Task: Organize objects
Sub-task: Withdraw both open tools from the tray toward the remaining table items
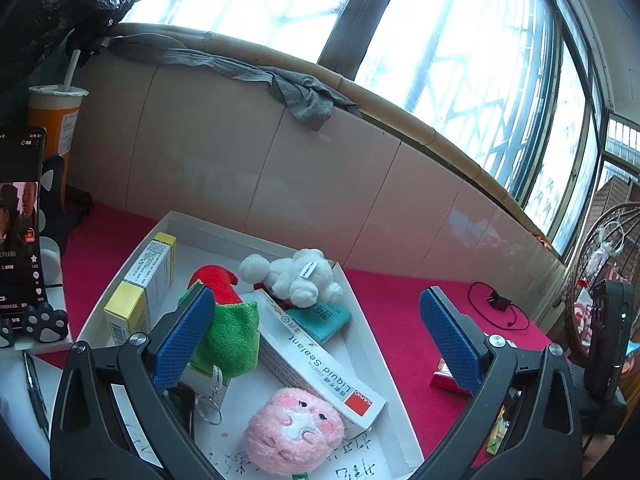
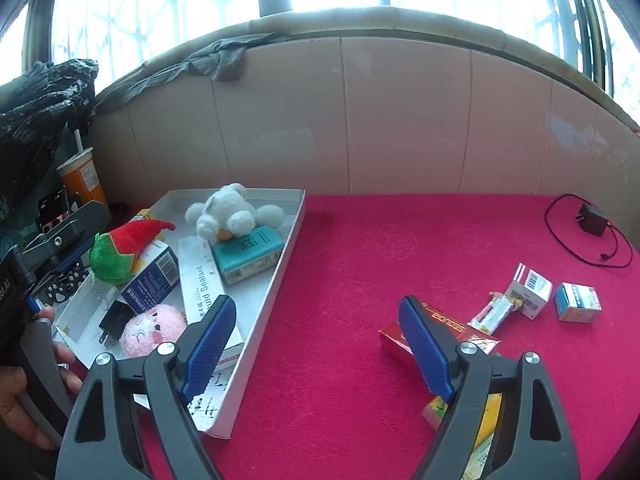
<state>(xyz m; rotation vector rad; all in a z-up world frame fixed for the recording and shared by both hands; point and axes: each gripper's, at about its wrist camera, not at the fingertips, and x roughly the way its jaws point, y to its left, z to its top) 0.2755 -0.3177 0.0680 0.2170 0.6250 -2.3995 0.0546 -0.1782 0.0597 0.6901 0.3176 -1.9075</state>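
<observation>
One white tray (image 2: 276, 280) is seen on the red cloth (image 2: 360, 280), and all places are given from it. Inside it are counted three plush toys: a white one (image 2: 228, 212) at the far wall, a red-and-green one (image 2: 120, 252) toward the left, a pink one (image 2: 154, 328) at the near end. Also inside are one long sealant box (image 2: 200, 280), one teal box (image 2: 248, 256) under the white plush, one blue box (image 2: 154, 276), two yellow-ended boxes (image 1: 136, 300) along the left wall, and one black plug (image 2: 114, 324).

Right of the tray, well apart from it, five loose items are counted on the cloth: a red box (image 2: 400, 338), a small sachet (image 2: 494, 312), a white barcoded box (image 2: 528, 290), a small blue box (image 2: 578, 302) and a yellow packet (image 2: 486, 420). A black charger (image 2: 592, 220) with its cable lies farther right, near the tiled wall.

Between the tray's right wall and the loose items a broad strip of bare cloth is left.

The left gripper (image 1: 316, 330) is held wide apart over the tray with nothing gripped. The right gripper (image 2: 316, 342) is likewise spread wide and empty, just right of the tray's edge.
</observation>
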